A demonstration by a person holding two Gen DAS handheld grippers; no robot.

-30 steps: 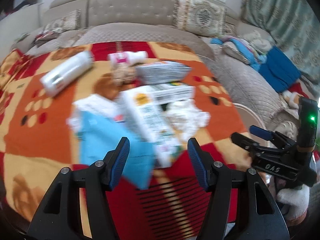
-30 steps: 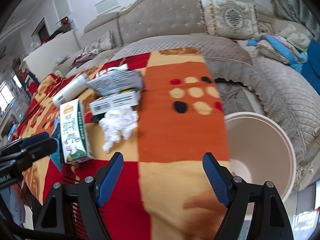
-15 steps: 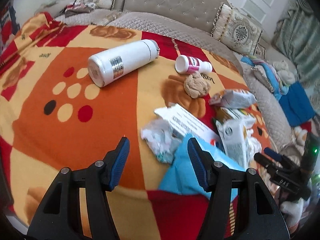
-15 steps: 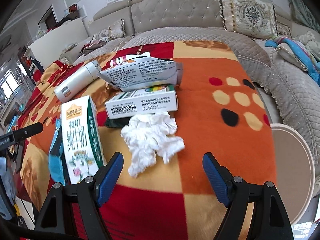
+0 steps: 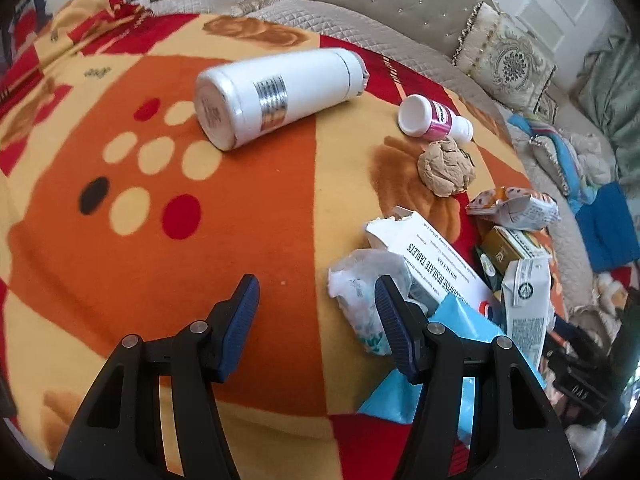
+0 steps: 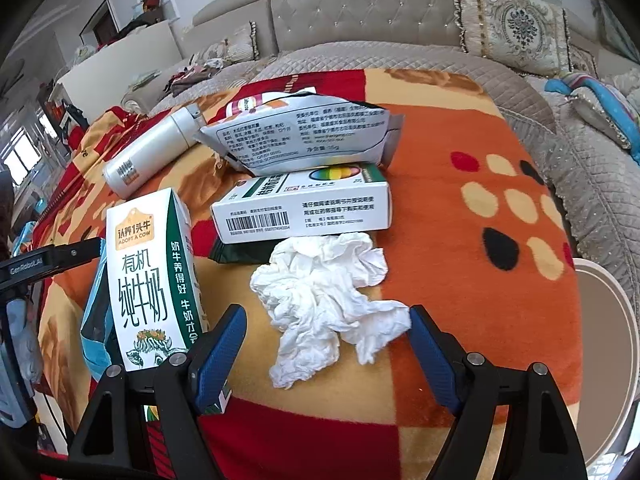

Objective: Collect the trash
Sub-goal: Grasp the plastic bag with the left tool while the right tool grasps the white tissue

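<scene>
Trash lies on a patterned blanket [image 5: 240, 216]. My left gripper [image 5: 316, 312] is open over bare blanket; a crumpled plastic wrapper [image 5: 360, 292] sits just outside its right finger, beside a tablets box [image 5: 432, 264] and a blue packet [image 5: 460, 328]. Farther off lie a brown paper ball [image 5: 446, 166], a small pink bottle [image 5: 434, 118] and a white flask [image 5: 276, 96]. My right gripper [image 6: 326, 332] is open, with a crumpled white tissue [image 6: 324, 292] lying between its fingertips, untouched. A milk carton [image 6: 148, 280], a medicine box [image 6: 304, 208] and a snack bag [image 6: 304, 136] lie near it.
A round beige bin [image 6: 608, 344] stands off the blanket's right edge. A grey quilted sofa [image 6: 360, 20] with cushions runs behind. The other gripper [image 6: 48, 264] shows at the left of the right wrist view. Clothes [image 5: 608, 232] lie on the sofa at right.
Both grippers have swung left across the blanket. The left one left the carton pile for the wrapper and flask side. The right one left the bin and closed in on the tissue.
</scene>
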